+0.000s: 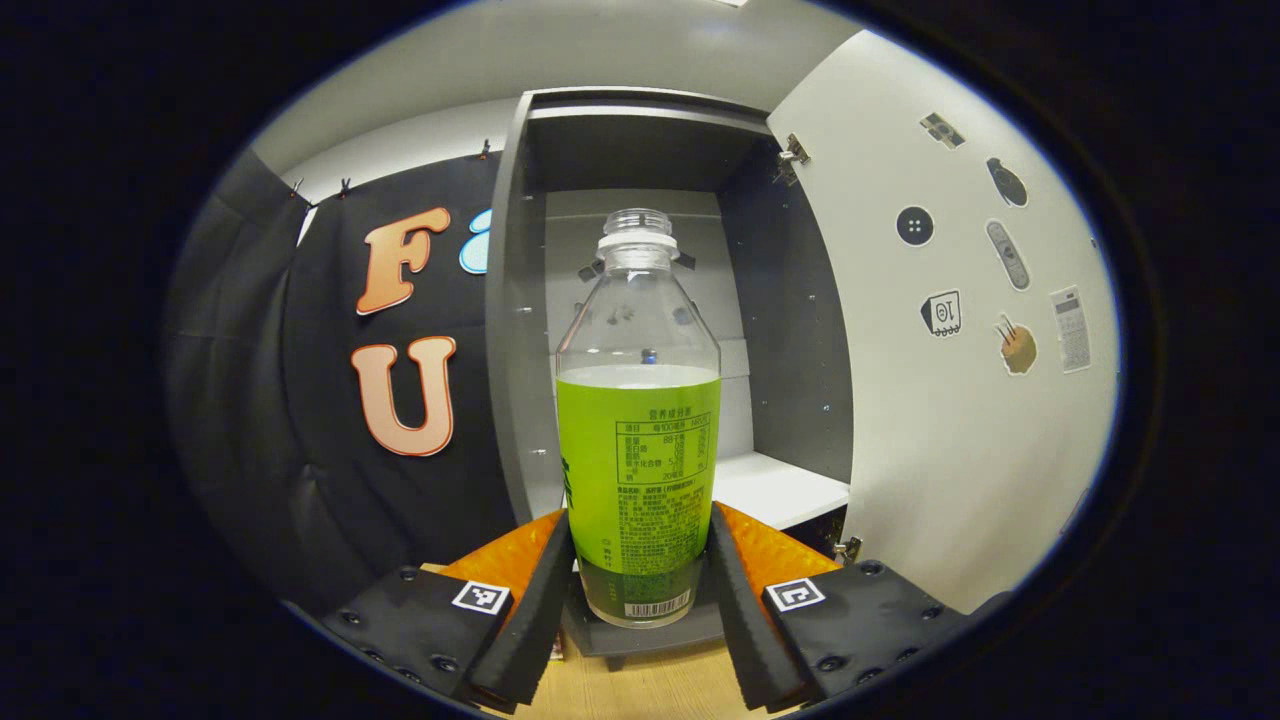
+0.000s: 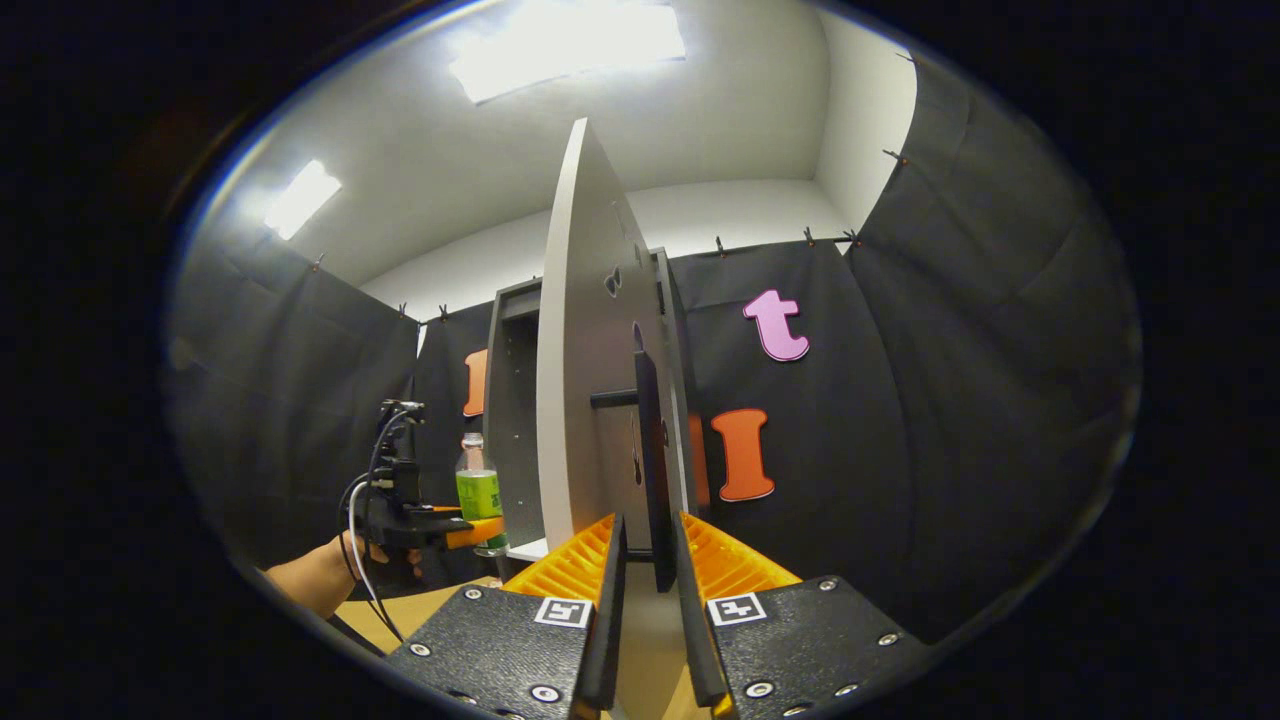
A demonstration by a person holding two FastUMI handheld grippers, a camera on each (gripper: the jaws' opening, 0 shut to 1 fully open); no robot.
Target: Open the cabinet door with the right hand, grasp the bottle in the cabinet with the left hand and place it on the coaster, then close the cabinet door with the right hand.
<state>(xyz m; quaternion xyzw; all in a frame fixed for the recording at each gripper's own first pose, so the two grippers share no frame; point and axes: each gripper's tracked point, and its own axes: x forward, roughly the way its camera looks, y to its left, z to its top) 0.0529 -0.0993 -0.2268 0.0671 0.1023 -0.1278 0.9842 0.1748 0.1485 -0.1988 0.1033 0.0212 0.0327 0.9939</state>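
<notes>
Gripping the bottle in my left gripper before the open cabinet, my right gripper clamps the door handle.

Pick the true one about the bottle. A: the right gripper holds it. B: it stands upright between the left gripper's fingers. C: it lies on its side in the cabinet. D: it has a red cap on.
B: the bottle stands upright between the left gripper's fingers, uncapped.
</notes>
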